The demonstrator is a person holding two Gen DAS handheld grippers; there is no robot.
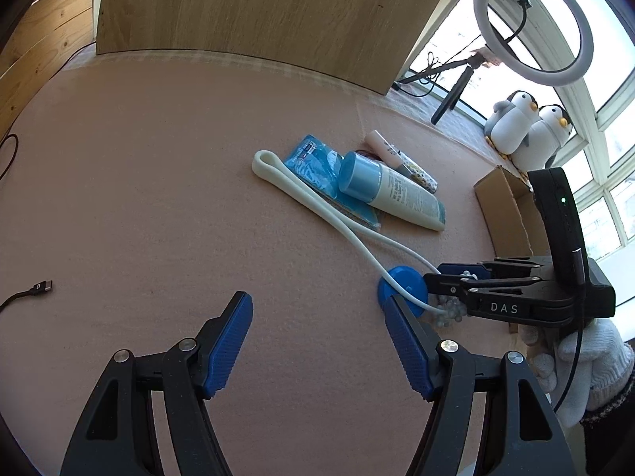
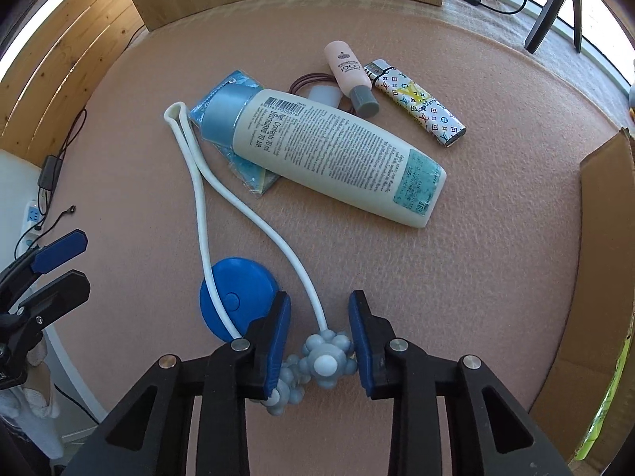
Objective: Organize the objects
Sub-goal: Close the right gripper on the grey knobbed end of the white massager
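Observation:
A white cord (image 2: 198, 198) with grey knobbly balls (image 2: 327, 359) at its ends loops across the pink mat (image 2: 496, 238). My right gripper (image 2: 319, 337) is open and straddles one ball, whose right side is close to the right pad. A second ball lies under the left finger. The cord crosses a blue round disc (image 2: 238, 301). Beyond lie a white lotion bottle (image 2: 337, 150) with a blue cap, a blue packet (image 2: 246, 170), a pink bottle (image 2: 347, 71) and a patterned lighter (image 2: 420, 107). My left gripper (image 1: 321, 325) is open over bare mat, left of the disc (image 1: 403, 283) and the right gripper (image 1: 434, 273).
A cardboard box (image 2: 603, 246) stands open at the right edge of the mat. A dark hair tie (image 2: 305, 79) lies by the pink bottle. Two plush penguins (image 1: 528, 127) and a ring light (image 1: 533, 23) stand by the window. A USB cable end (image 1: 39, 287) lies at far left.

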